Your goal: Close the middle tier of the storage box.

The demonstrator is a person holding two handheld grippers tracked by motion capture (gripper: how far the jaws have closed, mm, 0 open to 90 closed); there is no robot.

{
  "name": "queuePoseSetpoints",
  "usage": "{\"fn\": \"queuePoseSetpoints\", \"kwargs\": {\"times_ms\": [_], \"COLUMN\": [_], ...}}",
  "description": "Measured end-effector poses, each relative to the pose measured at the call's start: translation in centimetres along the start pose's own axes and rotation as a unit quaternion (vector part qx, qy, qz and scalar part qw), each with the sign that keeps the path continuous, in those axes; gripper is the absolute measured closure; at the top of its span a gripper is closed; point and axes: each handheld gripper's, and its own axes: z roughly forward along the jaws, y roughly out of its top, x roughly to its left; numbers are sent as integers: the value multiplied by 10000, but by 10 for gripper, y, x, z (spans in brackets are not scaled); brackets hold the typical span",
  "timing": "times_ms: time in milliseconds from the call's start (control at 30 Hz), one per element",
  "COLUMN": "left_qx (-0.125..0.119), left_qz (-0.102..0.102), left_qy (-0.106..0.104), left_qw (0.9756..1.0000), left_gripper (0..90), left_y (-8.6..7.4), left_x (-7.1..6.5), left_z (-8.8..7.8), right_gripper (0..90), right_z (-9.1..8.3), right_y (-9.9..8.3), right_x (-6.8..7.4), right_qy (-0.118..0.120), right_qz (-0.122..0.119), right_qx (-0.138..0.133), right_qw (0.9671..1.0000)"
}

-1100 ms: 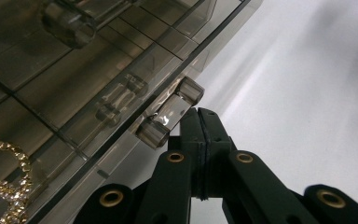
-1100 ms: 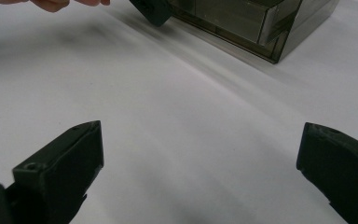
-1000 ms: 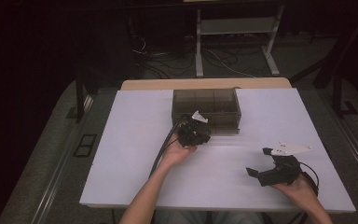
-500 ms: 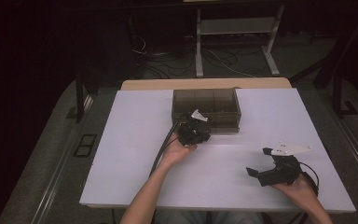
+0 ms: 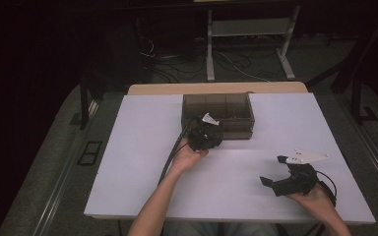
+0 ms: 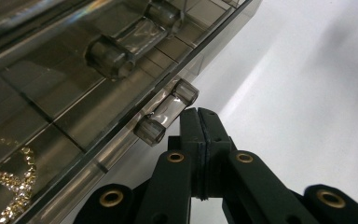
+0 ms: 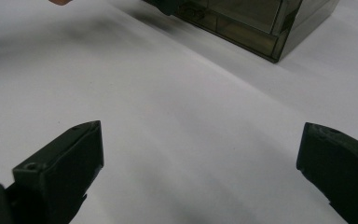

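The left gripper [image 6: 199,122], jaws pressed together, is touching the box's [image 5: 226,105] lower handle [image 6: 165,117]. At four o'clock on the counter [image 5: 128,162], the right gripper [image 5: 274,173] is resting wide open, holding nothing.

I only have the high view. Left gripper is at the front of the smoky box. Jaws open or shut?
Observer: Shut. In the left gripper view the left gripper has its pads pressed together, tips right at the lower drawer handle, nothing between them.
Operator: Anything inside the box?
Observer: Yes, a gold bead chain shows through the smoky wall.
Operator: More than one handle?
Observer: A second handle sits on the drawer above.
Operator: Right gripper?
Observer: The right gripper is open, jaws wide apart over bare white table, holding nothing.
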Motion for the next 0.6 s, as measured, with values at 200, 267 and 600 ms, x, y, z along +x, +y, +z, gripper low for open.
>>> {"fn": "queuePoseSetpoints", "kwargs": {"times_ms": [200,267,600], "left_qx": [-141,-150,-373], "left_qz": [-133,-184,-388], "left_qy": [-23,-18,81], "left_qw": [9998,9997,9985], "left_gripper": [888,888,888], "left_y": [0,0,2], "left_x": [4,5,11], "left_z": [0,0,0], "right_gripper": [0,0,0], "right_z": [0,0,1], "right_y": [0,0,0], "right_x": [0,0,0], "right_qy": [0,-2,4], "right_qz": [-9,-9,-22], "right_qx": [7,5,12], "right_qw": [10000,10000,10000]}}
